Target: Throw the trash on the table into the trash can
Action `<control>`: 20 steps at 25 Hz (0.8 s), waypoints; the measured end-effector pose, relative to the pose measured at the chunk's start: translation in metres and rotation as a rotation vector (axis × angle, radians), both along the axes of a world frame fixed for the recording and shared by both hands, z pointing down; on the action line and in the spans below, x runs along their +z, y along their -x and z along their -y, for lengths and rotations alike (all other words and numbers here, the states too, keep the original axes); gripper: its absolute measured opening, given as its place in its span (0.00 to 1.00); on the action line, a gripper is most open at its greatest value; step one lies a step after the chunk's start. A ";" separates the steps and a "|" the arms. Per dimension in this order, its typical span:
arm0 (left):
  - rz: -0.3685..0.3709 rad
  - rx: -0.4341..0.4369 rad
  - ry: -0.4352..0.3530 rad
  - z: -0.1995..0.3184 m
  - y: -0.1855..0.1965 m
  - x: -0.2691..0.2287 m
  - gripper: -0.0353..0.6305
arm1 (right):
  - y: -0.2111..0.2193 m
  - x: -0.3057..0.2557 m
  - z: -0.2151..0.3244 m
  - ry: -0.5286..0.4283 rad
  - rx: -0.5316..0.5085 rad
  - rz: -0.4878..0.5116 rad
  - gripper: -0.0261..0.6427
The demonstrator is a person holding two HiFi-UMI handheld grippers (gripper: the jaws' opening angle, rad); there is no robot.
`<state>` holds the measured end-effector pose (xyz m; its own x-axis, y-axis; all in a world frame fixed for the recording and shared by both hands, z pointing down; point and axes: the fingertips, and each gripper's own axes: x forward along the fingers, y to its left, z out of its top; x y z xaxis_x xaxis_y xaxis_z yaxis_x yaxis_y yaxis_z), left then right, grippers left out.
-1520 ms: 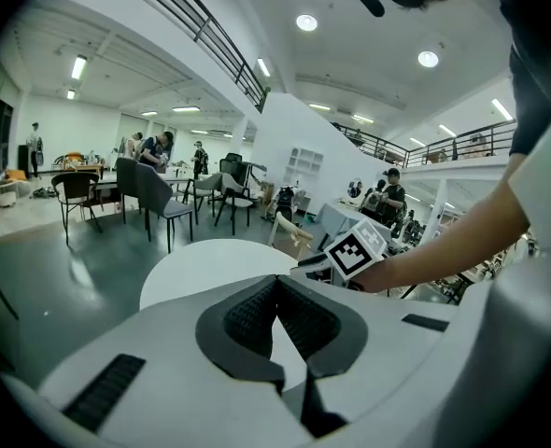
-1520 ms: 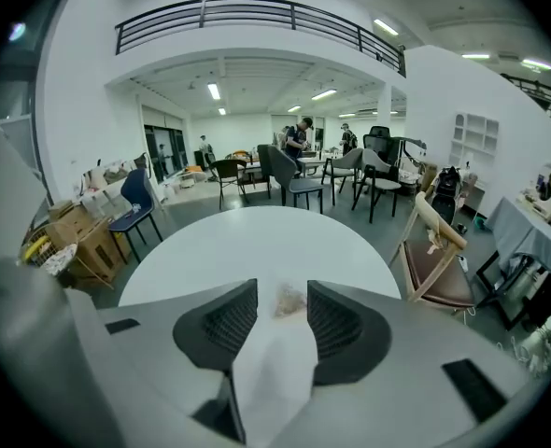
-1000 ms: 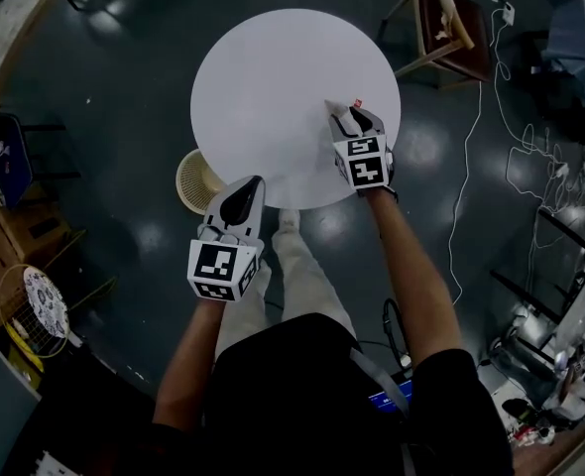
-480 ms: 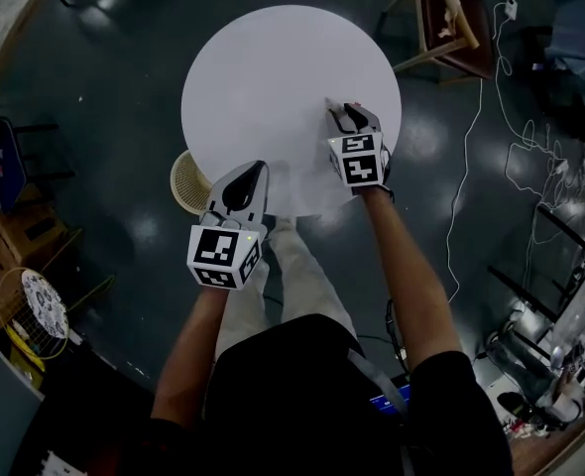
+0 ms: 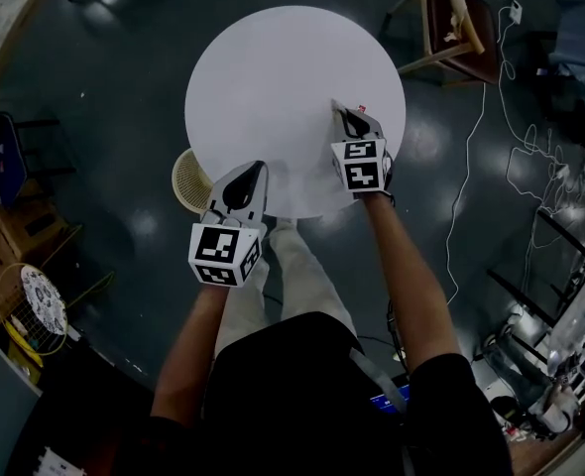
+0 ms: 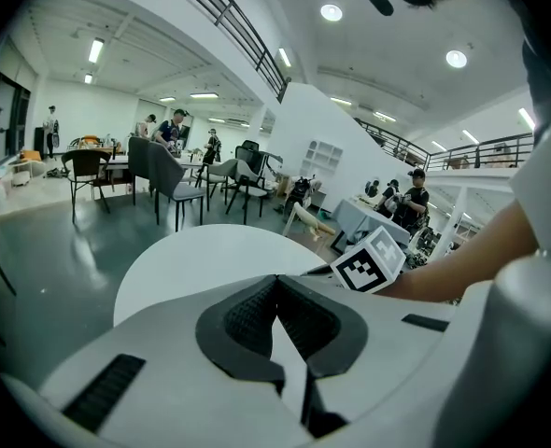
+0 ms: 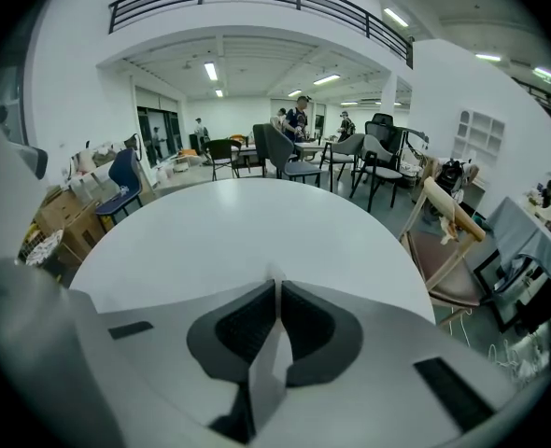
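Observation:
A round white table (image 5: 273,67) fills the top of the head view. My right gripper (image 5: 347,112) rests on its right part. Its jaws have just been closing, and a small thin white scrap (image 7: 275,274) now sits pinched between the pads, its edge poking past the tips. A red speck of that scrap (image 5: 364,108) shows beside the fingers. My left gripper (image 5: 258,169) hovers at the table's near edge with its tips together and nothing in them; in its own view the gripper (image 6: 276,278) points across the tabletop (image 6: 210,259). A wicker trash can (image 5: 186,178) stands on the floor left of it.
A wooden chair (image 5: 451,28) stands beyond the table at the upper right. A white cable (image 5: 468,167) runs over the dark floor to the right. Boxes and clutter (image 5: 15,236) sit at the left. The person's legs (image 5: 292,266) are under the near edge.
The right gripper's jaws went from wide open to closed around the small scrap. The left gripper shifted forward to the table's near edge. The red-and-white scrap is now mostly hidden by the fingers.

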<state>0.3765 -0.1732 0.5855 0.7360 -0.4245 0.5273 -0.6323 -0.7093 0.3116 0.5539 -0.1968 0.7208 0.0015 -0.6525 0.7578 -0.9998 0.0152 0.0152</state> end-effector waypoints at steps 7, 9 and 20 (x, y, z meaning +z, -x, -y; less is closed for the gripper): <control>0.009 -0.009 -0.003 -0.003 0.007 0.002 0.07 | 0.005 -0.004 0.000 -0.020 0.009 0.029 0.07; 0.008 -0.022 0.003 -0.004 0.011 0.002 0.07 | 0.003 -0.008 -0.001 -0.039 0.018 0.034 0.07; -0.012 -0.081 0.026 -0.003 0.059 0.006 0.07 | 0.051 -0.014 -0.003 -0.059 -0.002 0.069 0.07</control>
<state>0.3180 -0.1697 0.5912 0.7064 -0.4688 0.5303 -0.6831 -0.6476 0.3376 0.5026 -0.1935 0.7069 -0.0507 -0.6957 0.7166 -0.9984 0.0186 -0.0526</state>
